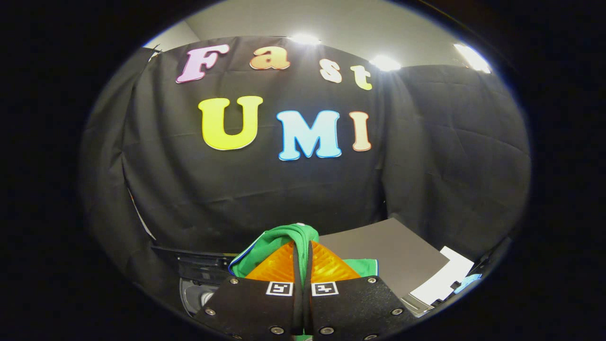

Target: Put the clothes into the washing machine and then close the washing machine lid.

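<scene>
Grey lid [383, 251] stands raised at 2 o'clock of the fingers, so washer mouth [199, 293] at 8 o'clock is open w/ free room above its rim, while gripper [302, 258] is pinched tight on the green garment [284, 237], carried high prob. to clear edges.

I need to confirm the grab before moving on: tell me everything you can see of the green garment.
The green garment is soft knit-looking fabric with white and blue edge trim. It is bunched up, pinched between the orange fingers of the hand-held gripper, a fold rising above the fingertips and more spilling to both sides. It hangs above the washing machine.
</scene>
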